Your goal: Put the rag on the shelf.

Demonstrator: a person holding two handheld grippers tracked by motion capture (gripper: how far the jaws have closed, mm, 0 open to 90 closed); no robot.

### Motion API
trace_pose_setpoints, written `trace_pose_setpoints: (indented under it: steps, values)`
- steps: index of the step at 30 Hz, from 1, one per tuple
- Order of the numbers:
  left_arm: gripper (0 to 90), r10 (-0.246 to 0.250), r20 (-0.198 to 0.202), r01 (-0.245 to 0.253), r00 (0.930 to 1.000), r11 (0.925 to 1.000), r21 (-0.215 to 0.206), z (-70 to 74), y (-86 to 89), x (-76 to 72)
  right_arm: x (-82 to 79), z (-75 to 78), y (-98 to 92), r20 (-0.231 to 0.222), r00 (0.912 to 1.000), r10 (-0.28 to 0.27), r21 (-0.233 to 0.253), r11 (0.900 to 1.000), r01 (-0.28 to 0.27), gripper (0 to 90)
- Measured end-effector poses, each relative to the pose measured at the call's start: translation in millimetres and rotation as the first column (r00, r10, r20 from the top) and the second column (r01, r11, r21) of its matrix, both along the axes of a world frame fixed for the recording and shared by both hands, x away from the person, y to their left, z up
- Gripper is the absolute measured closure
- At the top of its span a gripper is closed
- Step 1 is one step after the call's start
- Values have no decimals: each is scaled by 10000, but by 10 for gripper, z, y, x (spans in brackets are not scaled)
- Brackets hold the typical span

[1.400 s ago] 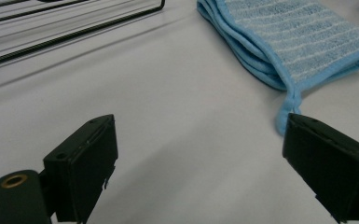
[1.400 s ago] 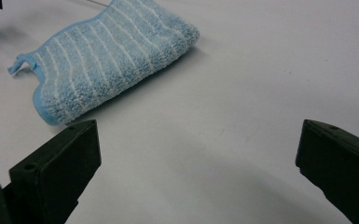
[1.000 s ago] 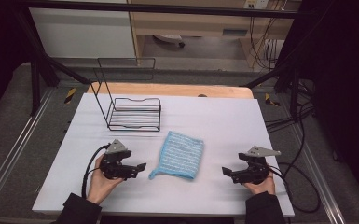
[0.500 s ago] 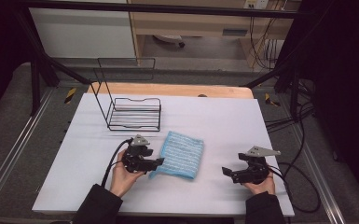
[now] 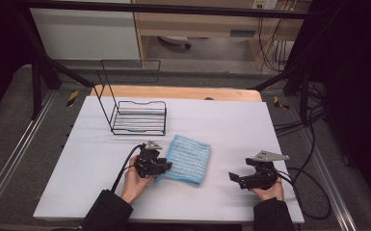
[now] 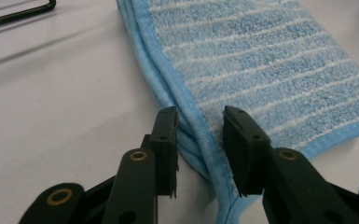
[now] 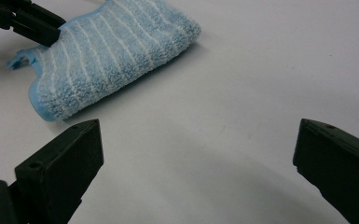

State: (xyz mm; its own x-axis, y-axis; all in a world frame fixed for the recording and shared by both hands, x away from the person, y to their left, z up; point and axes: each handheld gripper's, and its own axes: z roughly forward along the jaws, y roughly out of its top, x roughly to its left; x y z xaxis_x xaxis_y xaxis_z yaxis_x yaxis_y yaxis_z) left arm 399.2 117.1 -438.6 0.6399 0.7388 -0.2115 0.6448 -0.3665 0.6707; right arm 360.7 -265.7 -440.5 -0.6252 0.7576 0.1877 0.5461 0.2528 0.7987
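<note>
A folded light-blue towel with white stripes (image 5: 189, 158) lies on the white table, just front of centre. My left gripper (image 5: 166, 167) is at its left edge. In the left gripper view the two black jaws stand a little apart, one on each side of the towel's (image 6: 270, 70) stacked hemmed edges, so the gripper (image 6: 199, 123) is open. My right gripper (image 5: 234, 177) rests low at the front right, apart from the towel. Its jaws are wide open (image 7: 198, 154) over bare table, with the towel (image 7: 107, 51) farther off and the left gripper's tip (image 7: 33, 22) at its corner.
A black wire rack (image 5: 139, 118) with a tall back frame stands behind the towel at the back left; one of its wires (image 6: 18, 11) is at the top left of the left gripper view. The white tabletop (image 5: 231, 125) ends in a wooden strip (image 5: 173, 92) at the back. Cables trail from both grippers.
My left gripper has moved right across the table, from well left of the towel to its left edge, where the jaws now straddle the hem. The right gripper has stayed in place.
</note>
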Motion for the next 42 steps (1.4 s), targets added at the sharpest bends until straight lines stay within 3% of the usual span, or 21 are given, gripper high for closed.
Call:
trace_pose_setpoints:
  steps: [17,21,24,27,36,42]
  values:
    - [767,-7,-306,8,9995,10000,8,-42,-37,6,10,3,15,-59,10000,46,1,10000,-46,21]
    - [756,-65,-265,67,9996,10000,55,-33,-26,10,6,6,11,-41,10000,51,0,10000,-51,21]
    - [687,-17,-170,21,9999,9998,198,-27,-18,8,4,10,7,-21,10000,37,-5,10000,-37,20]
    - [676,37,-376,-35,9993,10000,57,-34,-10,17,4,11,5,-16,10000,51,-20,10000,-51,20]
    - [724,107,-606,-102,9981,9999,81,-44,-43,-5,8,8,8,-47,10000,59,-6,10000,-60,20]
    - [779,116,-506,-106,9987,9997,197,-44,-67,-22,8,8,11,-77,10000,50,21,10000,-50,20]
